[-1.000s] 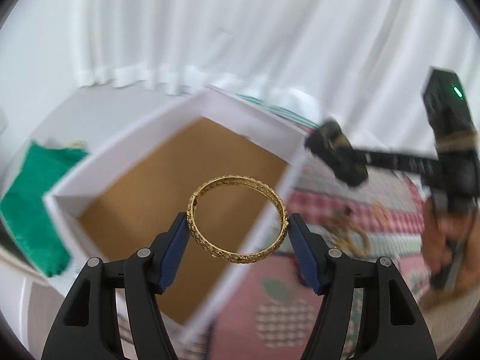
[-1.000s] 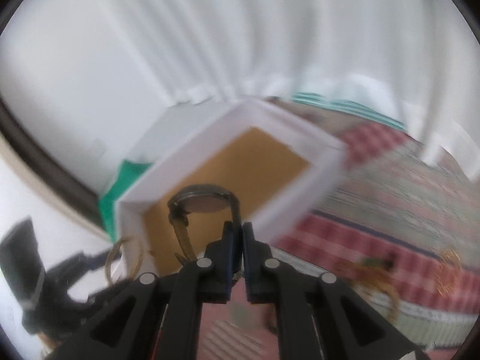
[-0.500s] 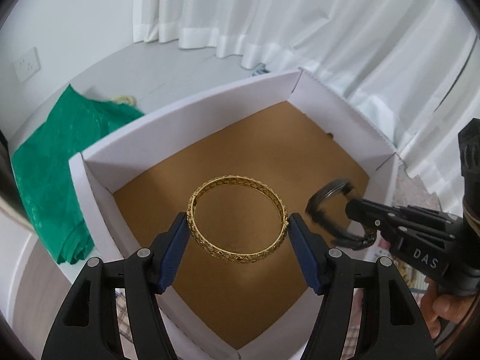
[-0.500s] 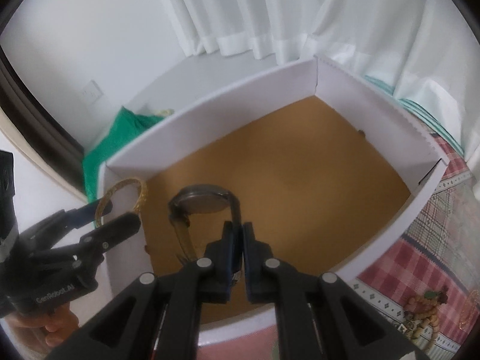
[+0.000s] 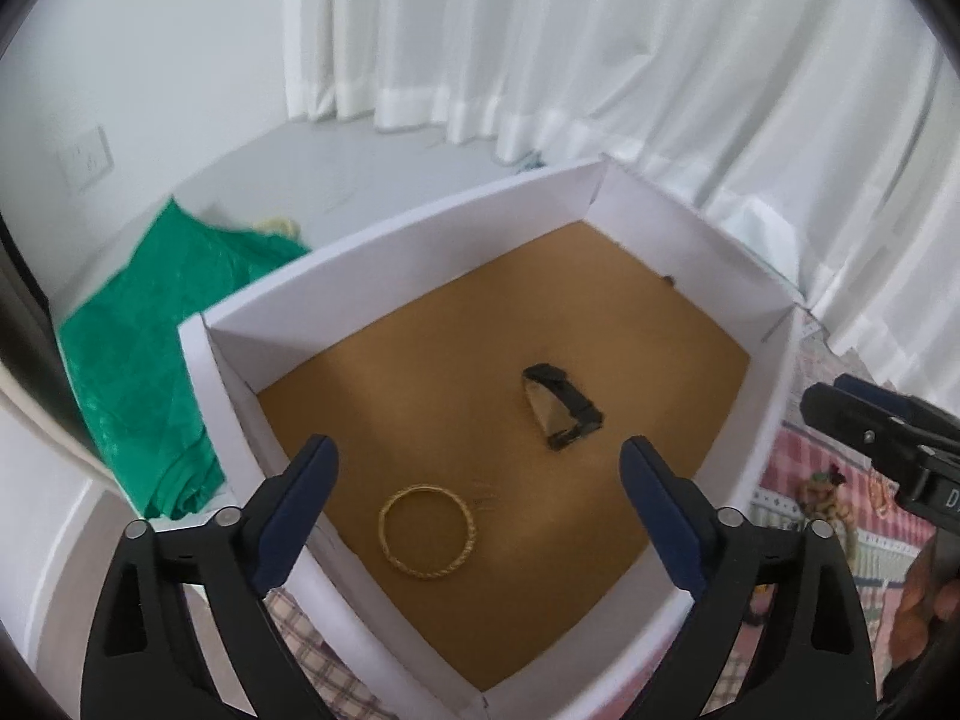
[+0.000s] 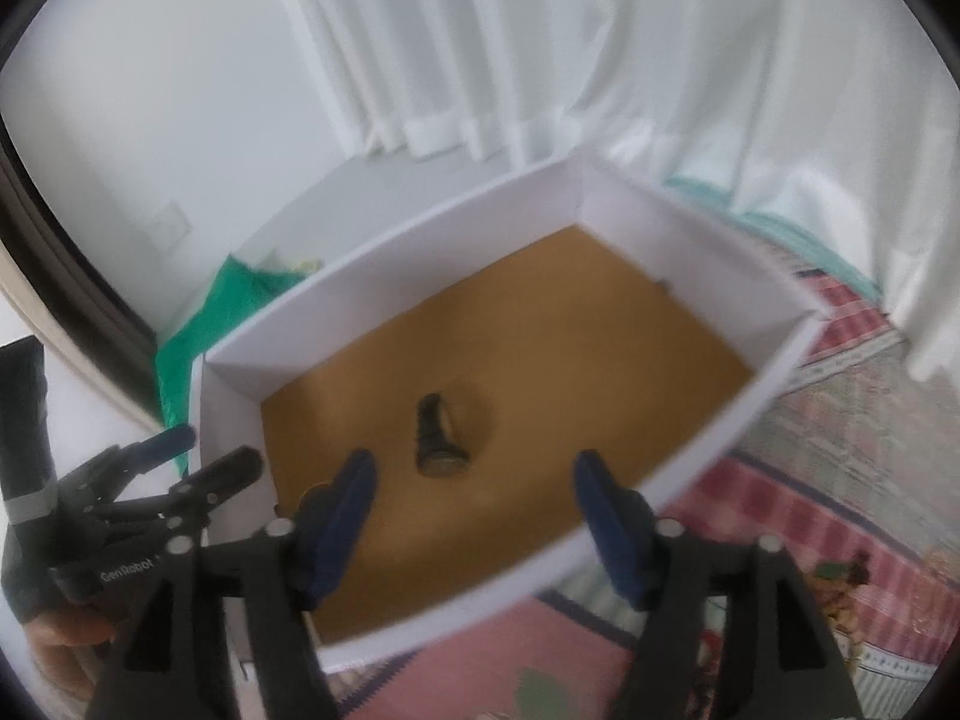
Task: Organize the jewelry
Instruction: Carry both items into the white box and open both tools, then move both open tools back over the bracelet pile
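**Operator:** I see the gold openwork bangle (image 5: 428, 531) lying flat on the brown cardboard floor of the white-walled open box (image 5: 384, 252), near its near-left corner. The dark wristwatch with a black strap (image 5: 561, 405) sits nearer the middle of the same floor, propped on its side, well apart from the bangle.

**Observer:** And your fingers?

**Operator:** On my left gripper (image 5: 480, 516) the blue-padded fingers have just been opening and stand spread wide; the bangle lies below and between them, touching neither pad. My right gripper (image 6: 474, 516) has just been opening too, fingers apart, with the watch (image 6: 438, 441) on the floor beyond the gap, free of both pads.

**Observer:** Anything around the box?

**Operator:** A crumpled green cloth (image 5: 138, 354) lies just beside its left wall, and a pink checked patterned cloth (image 6: 828, 480) covers the counter on the right. White curtains (image 5: 600, 60) hang behind.
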